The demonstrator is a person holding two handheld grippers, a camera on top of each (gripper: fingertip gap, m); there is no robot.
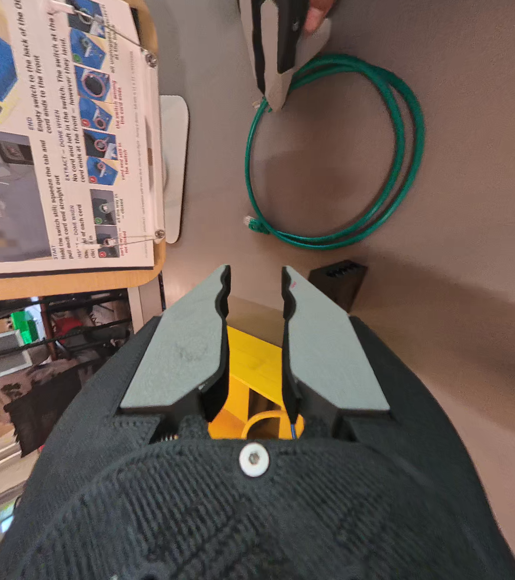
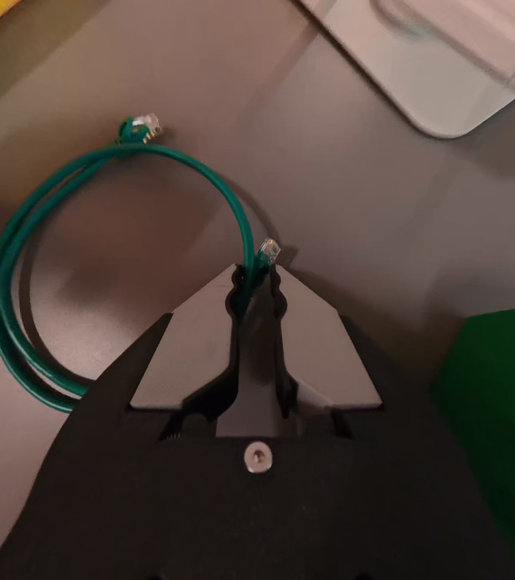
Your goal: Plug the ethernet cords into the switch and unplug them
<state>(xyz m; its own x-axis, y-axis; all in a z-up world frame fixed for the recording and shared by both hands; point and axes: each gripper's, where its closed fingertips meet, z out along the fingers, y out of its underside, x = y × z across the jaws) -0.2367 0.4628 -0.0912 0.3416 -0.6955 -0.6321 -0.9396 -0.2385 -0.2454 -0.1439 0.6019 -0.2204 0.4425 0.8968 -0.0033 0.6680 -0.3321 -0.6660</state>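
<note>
1. Right gripper: jaws nearly closed, pinching the green ethernet cord just behind one clear plug. The plug pokes out past the fingertips, tilted up and to the right.
2. Same grip from the left wrist view: right gripper comes down from the top edge, tips at the cord end, with the plug sticking out to the left. A person's hand shows behind it at the top edge.
3. The cord lies in a loose double loop on the grey table. The far end's plug rests free on the table, not in anything; in the right wrist view that free plug sits at the top of the loop.
4. Left gripper: jaws parted with a clear gap, nothing between the tips. It hangs over a yellow block seen through the gap; contact is not visible.
5. Black switch: small dark box on the table just right of the left gripper's tips, near the lower edge of the loop. Port side faces the cord. No cord is plugged in.
6. Instruction sheet on a wooden board at the left, standing on a white base.
7. Green box at the right edge of the right wrist view, blurred.
</note>
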